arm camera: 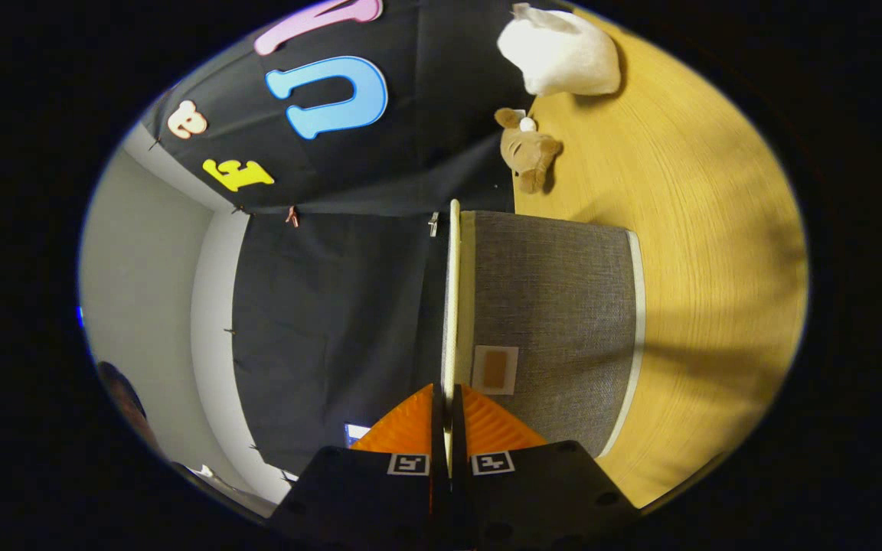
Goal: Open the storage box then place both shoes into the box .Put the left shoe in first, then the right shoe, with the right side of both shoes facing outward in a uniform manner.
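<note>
Gripper [446, 428] clamps the thin cream lid [454, 306] of the grey fabric storage box [556, 321]; lid edge runs straight ahead between the jaws.

Brown plush toy [527, 151] beside white bag [561, 52] — wooden table [717, 252].

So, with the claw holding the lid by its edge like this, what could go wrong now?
1. The claw pinches only the thin lid edge, so the lid may slip out.
2. The lid could then drop back onto the grey storage box.
3. Swinging it wider might reach the brown plush toy nearby on the table.
</note>
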`<move>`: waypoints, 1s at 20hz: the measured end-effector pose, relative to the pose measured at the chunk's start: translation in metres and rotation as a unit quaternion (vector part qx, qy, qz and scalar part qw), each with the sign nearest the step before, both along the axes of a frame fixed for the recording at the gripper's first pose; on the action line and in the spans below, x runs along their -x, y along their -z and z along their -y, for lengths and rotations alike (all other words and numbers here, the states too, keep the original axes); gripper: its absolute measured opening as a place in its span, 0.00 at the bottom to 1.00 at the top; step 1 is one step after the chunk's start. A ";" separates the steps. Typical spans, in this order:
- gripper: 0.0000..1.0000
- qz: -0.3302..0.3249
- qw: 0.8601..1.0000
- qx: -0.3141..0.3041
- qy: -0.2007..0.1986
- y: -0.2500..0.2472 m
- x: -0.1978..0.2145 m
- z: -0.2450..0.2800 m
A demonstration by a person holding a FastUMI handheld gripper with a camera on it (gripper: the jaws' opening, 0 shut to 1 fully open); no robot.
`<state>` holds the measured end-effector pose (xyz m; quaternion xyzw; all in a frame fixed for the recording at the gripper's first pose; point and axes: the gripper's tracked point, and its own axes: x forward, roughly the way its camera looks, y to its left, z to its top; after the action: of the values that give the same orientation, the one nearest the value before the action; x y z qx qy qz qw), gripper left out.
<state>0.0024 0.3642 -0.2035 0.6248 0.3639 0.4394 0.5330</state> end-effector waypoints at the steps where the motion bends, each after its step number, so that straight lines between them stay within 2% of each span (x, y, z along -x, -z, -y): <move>1: 0.05 0.006 1.000 0.002 0.005 -0.011 0.000 0.001; 6: 0.07 0.042 0.998 0.019 0.033 -0.073 -0.008 -0.006; 13: 0.08 0.108 0.989 0.075 0.065 -0.164 -0.030 -0.060; 17: 0.08 0.135 0.985 0.096 0.056 -0.201 -0.040 -0.110; 20: 0.09 0.141 0.983 0.109 0.042 -0.211 -0.045 -0.156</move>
<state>0.0474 0.5199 0.0074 0.5097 0.3044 0.4574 0.6621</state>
